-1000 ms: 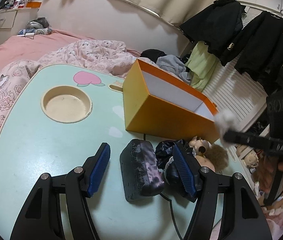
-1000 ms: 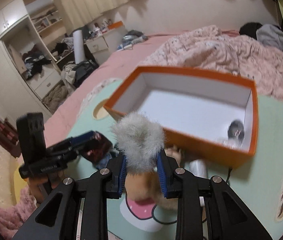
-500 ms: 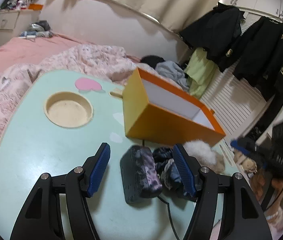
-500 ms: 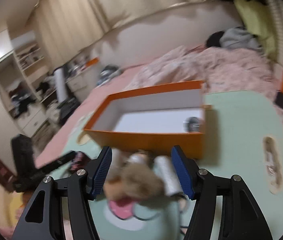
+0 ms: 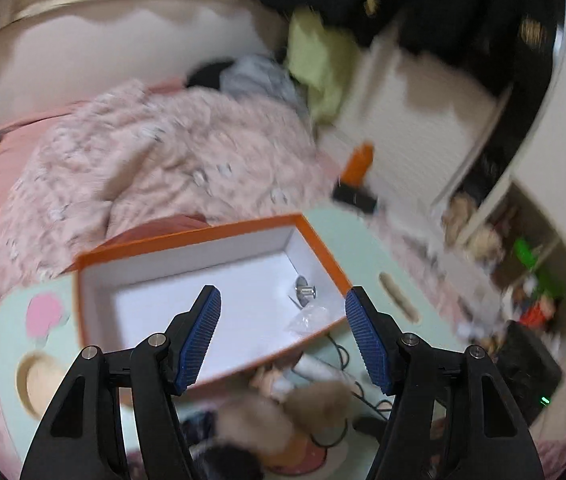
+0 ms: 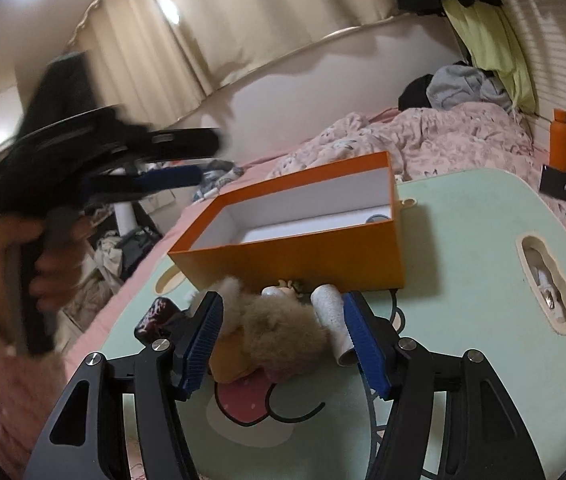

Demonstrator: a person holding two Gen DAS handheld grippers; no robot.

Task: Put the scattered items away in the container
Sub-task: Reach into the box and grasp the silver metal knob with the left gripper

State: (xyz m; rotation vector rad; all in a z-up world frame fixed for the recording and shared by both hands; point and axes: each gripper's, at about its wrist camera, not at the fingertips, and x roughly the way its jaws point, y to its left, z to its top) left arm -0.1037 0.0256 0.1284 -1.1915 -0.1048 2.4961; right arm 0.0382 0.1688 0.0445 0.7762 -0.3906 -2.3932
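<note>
**Left wrist view: both grippers spread, fluffy toy still on counter**

Left wrist cam, blurred: left gripper (image 5: 281, 336) hangs over the orange box (image 5: 211, 236), jaws spread w/ nothing between them. Box is open-topped, white inside; a small metal piece (image 5: 305, 291) and a clear plastic bit (image 5: 309, 318) lie near its right end. Box sits on the mint-green counter (image 5: 367, 256), pink bed (image 5: 155, 160) behind.

Right wrist cam: right gripper (image 6: 281, 340) low over the counter, jaws opening. Fluffy toy (image 6: 279, 332) and a white tube (image 6: 333, 320) lie between the pads on the counter, outside the box, just in front of its near wall; can't tell if the right pad touches the tube. Dark pouch (image 6: 155, 318) lies just left of the left pad. Person's hand (image 6: 39, 256) holds the left gripper up at left, blurred.
</note>
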